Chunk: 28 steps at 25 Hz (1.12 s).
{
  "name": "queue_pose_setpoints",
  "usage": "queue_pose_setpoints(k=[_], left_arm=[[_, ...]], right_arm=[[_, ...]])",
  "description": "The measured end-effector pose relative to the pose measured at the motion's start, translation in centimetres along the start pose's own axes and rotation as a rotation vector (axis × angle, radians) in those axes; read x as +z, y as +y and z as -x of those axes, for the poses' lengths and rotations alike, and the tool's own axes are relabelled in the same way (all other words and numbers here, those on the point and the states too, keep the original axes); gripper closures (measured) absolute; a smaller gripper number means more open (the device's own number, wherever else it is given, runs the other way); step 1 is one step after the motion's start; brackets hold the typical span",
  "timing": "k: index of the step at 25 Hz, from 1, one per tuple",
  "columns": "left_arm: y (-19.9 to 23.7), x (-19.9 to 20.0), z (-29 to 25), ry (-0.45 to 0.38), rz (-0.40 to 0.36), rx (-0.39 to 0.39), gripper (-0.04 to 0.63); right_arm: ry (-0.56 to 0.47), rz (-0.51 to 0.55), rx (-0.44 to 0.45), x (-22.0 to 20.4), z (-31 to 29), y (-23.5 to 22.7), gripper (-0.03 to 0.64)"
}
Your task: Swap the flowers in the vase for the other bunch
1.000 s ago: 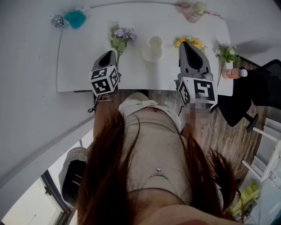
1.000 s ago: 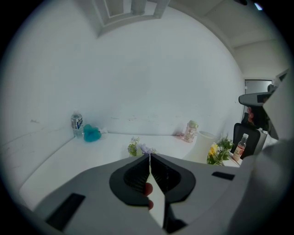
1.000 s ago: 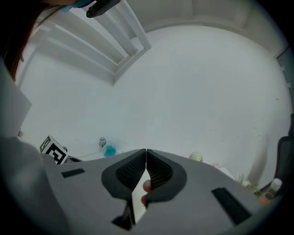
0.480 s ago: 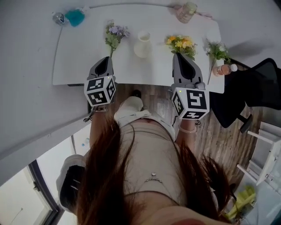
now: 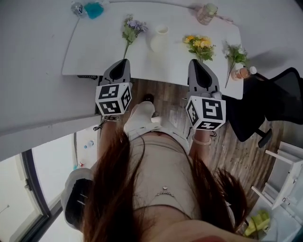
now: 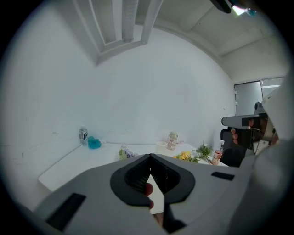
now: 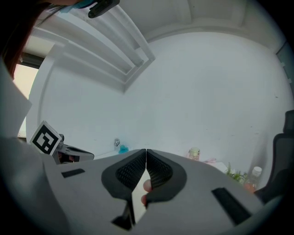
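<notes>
A white vase (image 5: 159, 39) stands on the white table (image 5: 94, 56) with no flowers showing in it. A purple bunch (image 5: 131, 29) lies to its left and a yellow bunch (image 5: 200, 45) to its right. My left gripper (image 5: 124, 64) is shut and empty, held at the table's near edge below the purple bunch. My right gripper (image 5: 195, 64) is also shut and empty, just short of the yellow bunch. In the left gripper view the shut jaws of my left gripper (image 6: 150, 156) point at the purple bunch (image 6: 125, 153), vase (image 6: 161, 147) and yellow bunch (image 6: 185, 156). The right gripper view shows my right gripper (image 7: 146, 150) with nothing between its jaws.
A green sprig (image 5: 233, 54) and a pink bottle (image 5: 243, 72) sit at the table's right end. At the back are a water bottle (image 5: 77, 8), a teal object (image 5: 93, 9) and a pink jar (image 5: 207, 13). A black chair (image 5: 279, 99) stands right of the table.
Both grippers have drawn back from over the table to its near edge. The table and flowers now sit farther up in the head view.
</notes>
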<state>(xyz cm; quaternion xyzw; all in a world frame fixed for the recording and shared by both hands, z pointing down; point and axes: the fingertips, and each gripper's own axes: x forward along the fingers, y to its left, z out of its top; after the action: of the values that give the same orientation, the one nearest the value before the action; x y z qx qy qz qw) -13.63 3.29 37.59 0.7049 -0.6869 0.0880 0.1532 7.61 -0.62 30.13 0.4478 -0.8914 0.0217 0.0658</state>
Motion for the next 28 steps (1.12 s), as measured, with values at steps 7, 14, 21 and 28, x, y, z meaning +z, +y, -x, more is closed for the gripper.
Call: queue_pose_setpoints(k=[7,14,21,28], left_arm=[[-1.3,-0.3,4.2,-0.012,-0.002,0.025,0.592],[-2.9,-0.3,6.7,-0.037,-0.042,0.025,0.592],[-3.6,-0.7,7.6,-0.053,-0.068,0.021,0.592],[-3.3,-0.4,8.2,-0.091,-0.041,0.014,0.592]], right_arm=[[-0.032,-0.031,0.049,-0.1,2.2,2.3,0.591],[-0.037,-0.051,0.058,-0.5,3.7,3.3,0.591],[-0.045,-0.075,0.030,-1.5,5.3,3.1,0.591],[-0.036,-0.074,0.023,-2.4,5.7,3.5,0.591]])
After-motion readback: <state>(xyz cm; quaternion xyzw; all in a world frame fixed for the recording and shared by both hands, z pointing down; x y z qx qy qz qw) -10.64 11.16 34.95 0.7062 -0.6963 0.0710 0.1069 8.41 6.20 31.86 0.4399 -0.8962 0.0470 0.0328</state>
